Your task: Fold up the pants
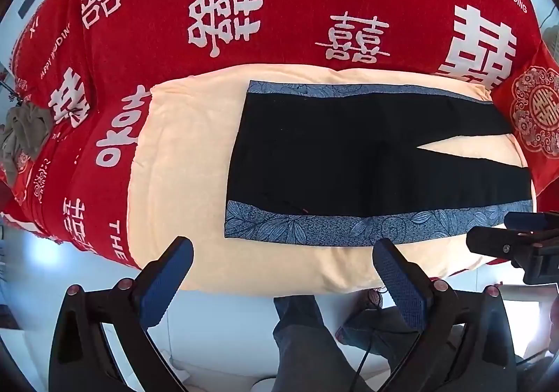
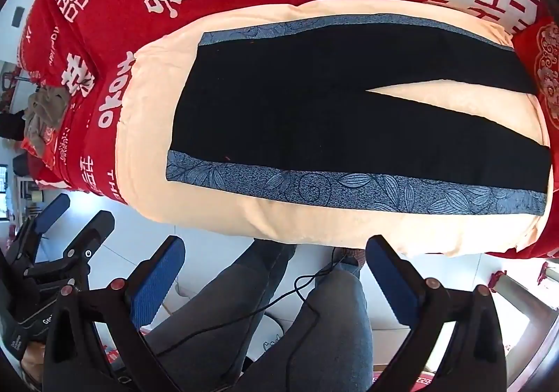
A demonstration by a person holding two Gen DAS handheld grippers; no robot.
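Ahead of both my sets of fingers, the black pants lie flat on a cream blanket, blue floral bands along their edges, legs parted toward my right. Beyond spreads a red bedcover. My left fingers and right fingers are spread wide, holding nothing, short of the blanket's near edge.

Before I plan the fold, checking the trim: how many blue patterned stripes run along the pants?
2: near stripe along the edge closest to the grippers, far stripe along the opposite edge.
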